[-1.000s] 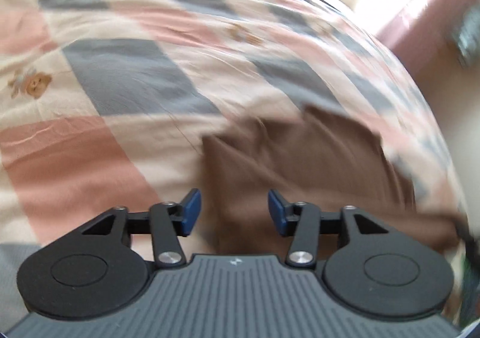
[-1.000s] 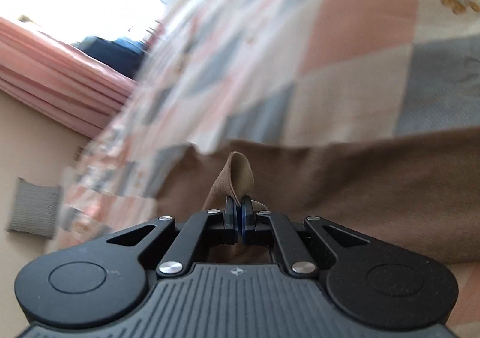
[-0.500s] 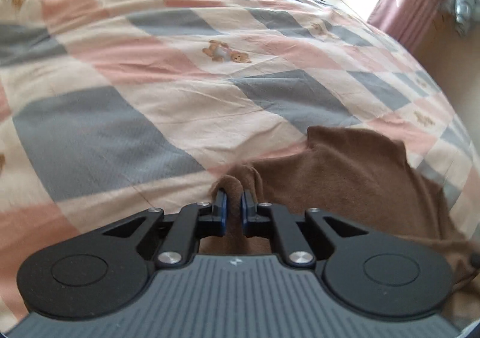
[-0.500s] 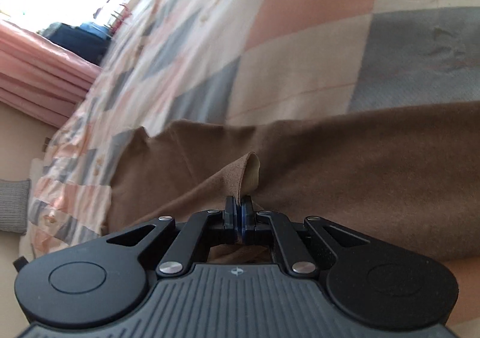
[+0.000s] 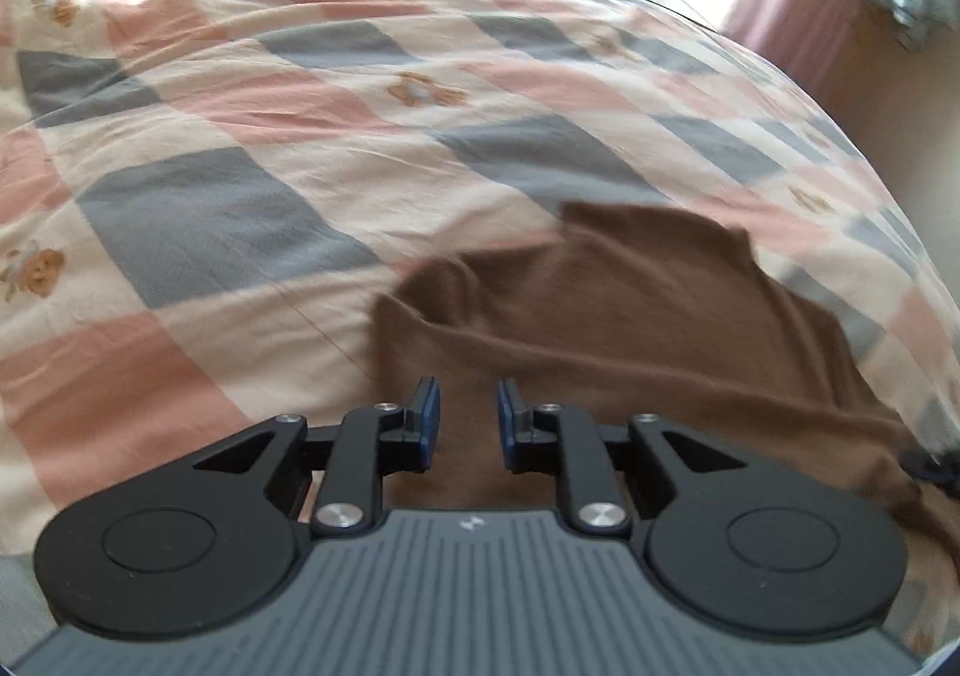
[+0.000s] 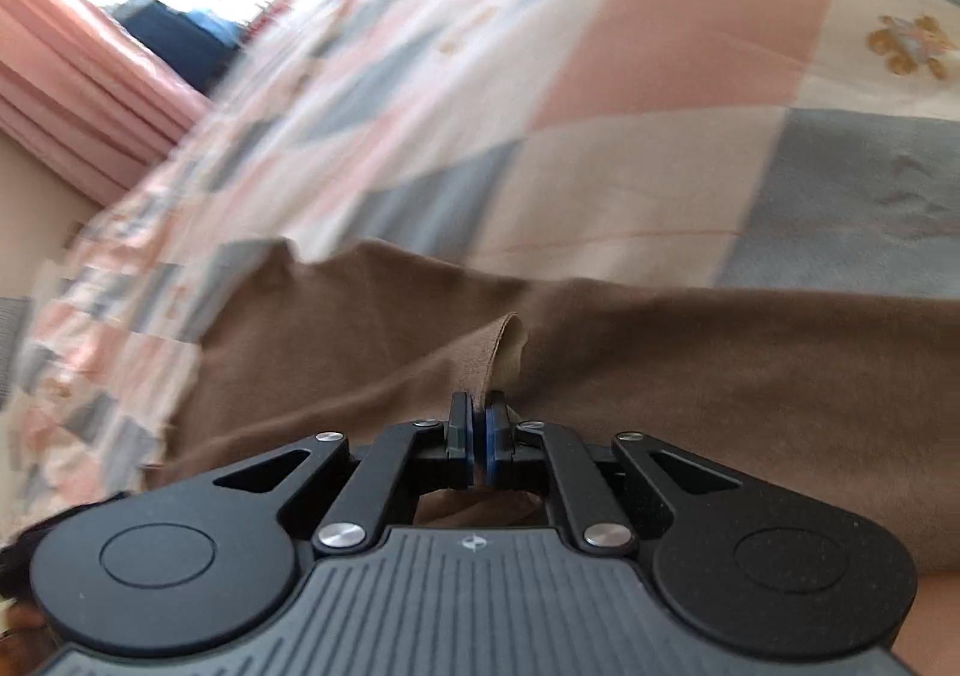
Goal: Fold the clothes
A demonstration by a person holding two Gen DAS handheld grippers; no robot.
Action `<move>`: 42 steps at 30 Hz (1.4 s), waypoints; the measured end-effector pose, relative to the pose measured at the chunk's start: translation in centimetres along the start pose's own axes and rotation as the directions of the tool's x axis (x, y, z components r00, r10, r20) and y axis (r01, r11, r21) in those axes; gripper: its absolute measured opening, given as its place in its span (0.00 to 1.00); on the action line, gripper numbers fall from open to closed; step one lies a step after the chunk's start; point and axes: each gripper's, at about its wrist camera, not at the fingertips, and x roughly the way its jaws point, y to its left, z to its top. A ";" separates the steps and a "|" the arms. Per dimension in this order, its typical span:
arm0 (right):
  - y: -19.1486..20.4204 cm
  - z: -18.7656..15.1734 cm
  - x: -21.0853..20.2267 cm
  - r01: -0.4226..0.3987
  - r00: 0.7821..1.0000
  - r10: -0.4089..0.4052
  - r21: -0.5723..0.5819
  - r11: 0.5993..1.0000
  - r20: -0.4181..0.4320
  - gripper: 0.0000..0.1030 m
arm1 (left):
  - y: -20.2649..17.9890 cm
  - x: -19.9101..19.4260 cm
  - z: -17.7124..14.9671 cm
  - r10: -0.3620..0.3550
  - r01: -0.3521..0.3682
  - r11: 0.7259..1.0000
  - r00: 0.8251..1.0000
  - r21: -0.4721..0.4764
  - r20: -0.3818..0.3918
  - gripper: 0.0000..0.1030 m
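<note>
Brown cloth just let go by L gripper, R one still pinching.

Blue pads of left gripper [image 5: 467, 424] now stand apart w/ nothing between; half a sec ago they nipped a corner of the brown garment [image 5: 630, 316], which now lies loose just ahead of them. Right gripper [image 6: 477, 439] stays closed on a raised fold. Further ahead: checked bedcover [image 5: 240, 208]. Probably L side of the fold is laid down.
</note>
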 end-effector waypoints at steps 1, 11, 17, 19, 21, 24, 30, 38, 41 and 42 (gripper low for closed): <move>0.3 -0.2 0.0 0.063 0.998 -0.063 -0.012 0.998 0.007 0.30 | -0.8 0.2 -0.6 0.001 0.000 0.999 1.000 0.041 -0.015 0.23; 7.2 -4.0 0.9 -0.022 0.998 0.040 -0.370 0.929 0.042 0.44 | -3.3 2.6 -3.5 0.065 -0.056 0.993 0.995 0.108 -0.079 0.26; 1.4 -3.2 0.4 0.158 0.986 -0.140 -0.233 0.959 0.091 0.33 | -2.2 0.8 -2.9 0.113 -0.109 0.992 0.992 0.069 -0.059 0.25; -0.4 -2.6 -1.3 0.171 0.981 -0.150 -0.177 0.969 0.124 0.35 | -3.3 0.0 -2.5 0.070 -0.067 0.995 0.997 0.077 -0.037 0.26; -1.5 -2.4 -2.5 0.080 0.988 -0.061 -0.133 0.988 0.140 0.35 | -5.5 0.1 -2.4 0.016 -0.013 0.992 1.000 0.122 -0.023 0.27; -1.3 -2.7 -2.1 -0.072 0.992 0.084 -0.124 0.990 0.096 0.35 | -8.9 2.0 -2.8 0.001 0.010 0.981 0.998 0.193 -0.055 0.30; -3.7 -3.7 -1.1 -0.039 0.998 0.041 -0.032 0.999 0.042 0.32 | -9.7 3.5 -4.2 0.068 -0.045 0.984 0.989 0.170 -0.131 0.31; -12.3 -6.0 -9.6 -0.057 0.990 0.021 0.260 0.964 0.139 0.41 | -13.2 -0.4 -4.3 -0.004 0.028 0.982 0.992 0.188 -0.127 0.32; -15.0 -6.9 -11.5 -0.023 0.989 -0.029 0.350 0.936 0.142 0.47 | -16.0 -0.7 -3.9 -0.028 0.061 0.977 0.986 0.203 -0.163 0.32; -15.8 -7.2 -11.8 -0.013 0.989 -0.043 0.377 0.926 0.138 0.47 | -17.0 -0.7 -3.8 -0.030 0.067 0.976 0.984 0.209 -0.177 0.32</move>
